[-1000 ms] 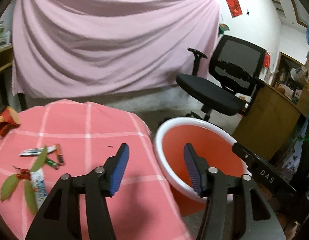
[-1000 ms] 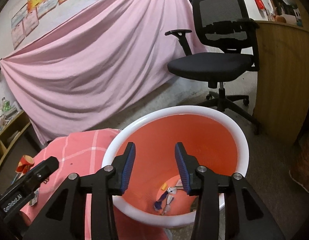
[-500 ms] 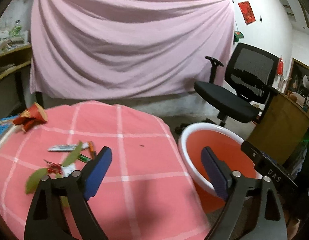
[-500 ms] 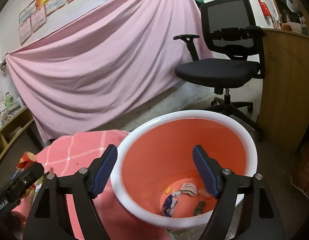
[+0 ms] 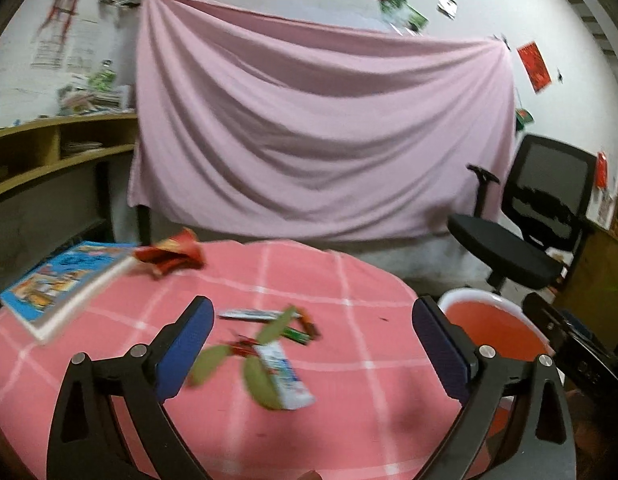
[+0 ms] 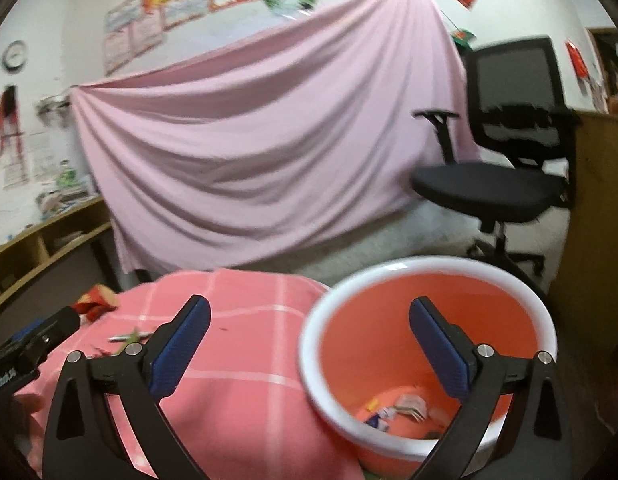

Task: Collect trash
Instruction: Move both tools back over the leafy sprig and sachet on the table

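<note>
My left gripper (image 5: 313,344) is wide open and empty above the pink checked tablecloth (image 5: 349,380). Between its fingers lie green leaves (image 5: 265,384), a white-blue wrapper (image 5: 287,376), a thin white tube (image 5: 249,314) and small batteries (image 5: 299,334). A crumpled red wrapper (image 5: 169,256) lies farther back. My right gripper (image 6: 309,348) is wide open and empty over the near left rim of the orange bin (image 6: 425,308), which holds scraps of trash (image 6: 401,406) at its bottom. The bin also shows in the left wrist view (image 5: 493,324).
A blue picture book (image 5: 65,284) lies at the table's left edge. A black office chair (image 6: 501,176) stands behind the bin. A pink sheet (image 5: 321,136) hangs on the back wall. Wooden shelves (image 5: 49,152) run along the left, a wooden desk (image 6: 597,216) on the right.
Both grippers opened from nearly shut to wide. The left gripper swung left from the bin's edge to above the trash on the table. The right gripper rose and shifted left.
</note>
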Demonstrator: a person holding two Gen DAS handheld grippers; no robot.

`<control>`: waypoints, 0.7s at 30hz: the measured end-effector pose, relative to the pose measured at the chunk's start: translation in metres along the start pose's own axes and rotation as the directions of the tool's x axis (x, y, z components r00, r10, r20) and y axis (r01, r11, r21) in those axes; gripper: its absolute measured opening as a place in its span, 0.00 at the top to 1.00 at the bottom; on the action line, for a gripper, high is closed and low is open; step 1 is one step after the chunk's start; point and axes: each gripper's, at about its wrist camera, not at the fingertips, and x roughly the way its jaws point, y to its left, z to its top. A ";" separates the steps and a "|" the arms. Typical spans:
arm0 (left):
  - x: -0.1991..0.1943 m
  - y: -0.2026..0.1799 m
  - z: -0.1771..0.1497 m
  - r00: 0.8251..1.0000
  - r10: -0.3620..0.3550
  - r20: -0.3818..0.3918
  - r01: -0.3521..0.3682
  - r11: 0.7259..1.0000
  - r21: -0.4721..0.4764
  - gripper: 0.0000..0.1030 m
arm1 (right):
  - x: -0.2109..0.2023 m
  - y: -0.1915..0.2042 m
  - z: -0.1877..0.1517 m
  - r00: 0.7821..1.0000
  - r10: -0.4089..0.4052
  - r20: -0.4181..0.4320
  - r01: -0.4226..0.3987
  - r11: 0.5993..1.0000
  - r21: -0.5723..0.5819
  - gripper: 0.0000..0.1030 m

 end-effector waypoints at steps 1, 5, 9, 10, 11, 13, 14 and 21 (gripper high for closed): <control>-0.004 0.005 0.000 1.000 0.010 0.014 -0.010 1.000 -0.001 0.05 | -0.004 0.008 0.001 0.999 0.025 0.027 -0.025 1.000 -0.016 0.00; -0.024 0.023 -0.003 0.996 0.061 0.069 -0.062 0.998 0.021 0.05 | -0.010 0.031 0.002 0.993 0.090 0.077 -0.085 0.994 -0.070 0.00; -0.039 0.043 -0.010 0.991 0.091 0.100 -0.092 0.996 0.007 0.05 | -0.013 0.055 -0.001 0.984 0.153 0.096 -0.141 0.983 -0.121 0.00; -0.044 0.048 -0.012 0.989 0.099 0.109 -0.100 0.995 -0.004 0.05 | -0.013 0.062 -0.002 0.981 0.168 0.100 -0.154 0.978 -0.142 0.00; -0.047 0.053 -0.012 0.988 0.104 0.116 -0.103 0.995 -0.013 0.05 | -0.014 0.068 -0.003 0.979 0.178 0.101 -0.161 0.974 -0.158 0.00; -0.054 0.060 -0.013 0.984 0.118 0.130 -0.116 0.993 -0.025 0.05 | -0.018 0.079 -0.006 0.975 0.196 0.109 -0.172 0.965 -0.200 0.00; -0.057 0.063 -0.013 0.983 0.126 0.135 -0.125 0.992 -0.023 0.05 | -0.019 0.083 -0.008 0.973 0.200 0.113 -0.172 0.961 -0.216 0.00; -0.075 0.081 -0.020 0.973 0.173 0.154 -0.177 0.984 0.012 0.05 | -0.025 0.098 -0.013 0.968 0.219 0.126 -0.176 0.942 -0.286 0.00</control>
